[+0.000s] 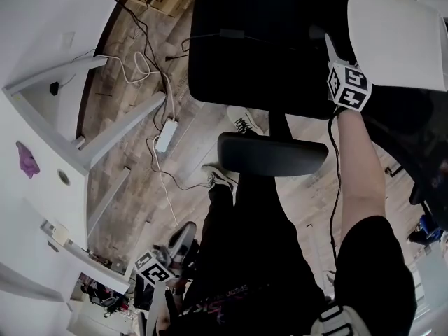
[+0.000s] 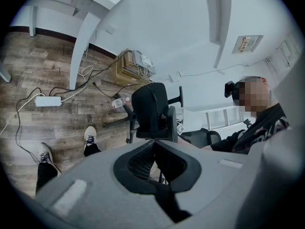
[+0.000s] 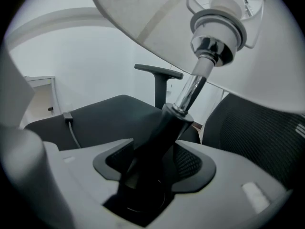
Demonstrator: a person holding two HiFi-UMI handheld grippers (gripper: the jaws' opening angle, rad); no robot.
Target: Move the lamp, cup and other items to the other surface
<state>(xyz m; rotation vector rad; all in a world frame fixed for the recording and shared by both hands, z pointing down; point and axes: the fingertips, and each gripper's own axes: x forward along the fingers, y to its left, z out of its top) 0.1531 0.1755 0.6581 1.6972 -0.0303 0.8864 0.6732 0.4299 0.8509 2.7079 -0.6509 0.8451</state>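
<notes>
The right gripper's jaws stand wide apart, and the lamp's black lower stem leans between them with ribbed pad showing on either side. Its chrome tube climbs to a white shade overhead. Behind are a dark chair seat and an armrest.

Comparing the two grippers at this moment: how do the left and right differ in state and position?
The left gripper has its jaws together on nothing; the right gripper has its jaws apart with the dark stem of the lamp between them. In the head view the left gripper sits low beside the person's leg, while the right gripper reaches ahead to the black chair. Both carry a marker cube.
</notes>
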